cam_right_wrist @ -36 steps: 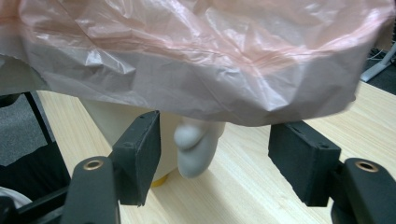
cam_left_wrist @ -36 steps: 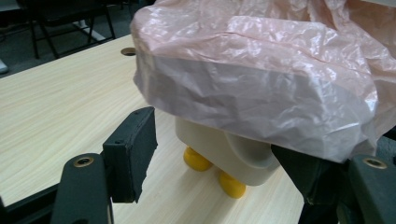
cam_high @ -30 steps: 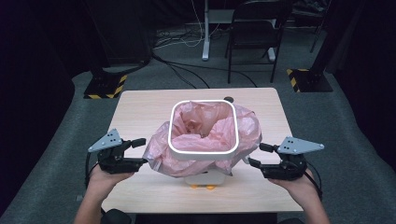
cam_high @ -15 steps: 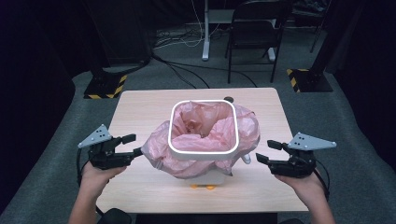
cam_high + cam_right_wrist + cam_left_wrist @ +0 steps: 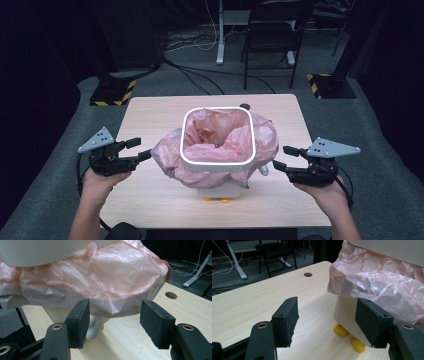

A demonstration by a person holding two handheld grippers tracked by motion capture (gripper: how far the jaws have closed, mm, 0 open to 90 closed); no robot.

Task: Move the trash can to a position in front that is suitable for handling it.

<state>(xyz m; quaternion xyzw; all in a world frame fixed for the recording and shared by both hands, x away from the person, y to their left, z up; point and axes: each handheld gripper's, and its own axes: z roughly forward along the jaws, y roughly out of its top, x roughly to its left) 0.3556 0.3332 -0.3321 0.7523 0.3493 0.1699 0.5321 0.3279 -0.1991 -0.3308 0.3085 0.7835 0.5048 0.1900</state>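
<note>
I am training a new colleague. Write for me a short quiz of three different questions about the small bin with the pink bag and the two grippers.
1. True or false: the left hand-held gripper is clamped on the pink bag.
2. What colour are the feet under the white bin?
   A. black
   B. yellow
   C. red
3. Fill in: the bag's edge is folded outward over the bin's ____.

Key
1. False: both the left and the right hand-held gripper stand open beside the bin, with nothing between the pads; their jaws have just been closing a little.
2. B
3. rim
</note>
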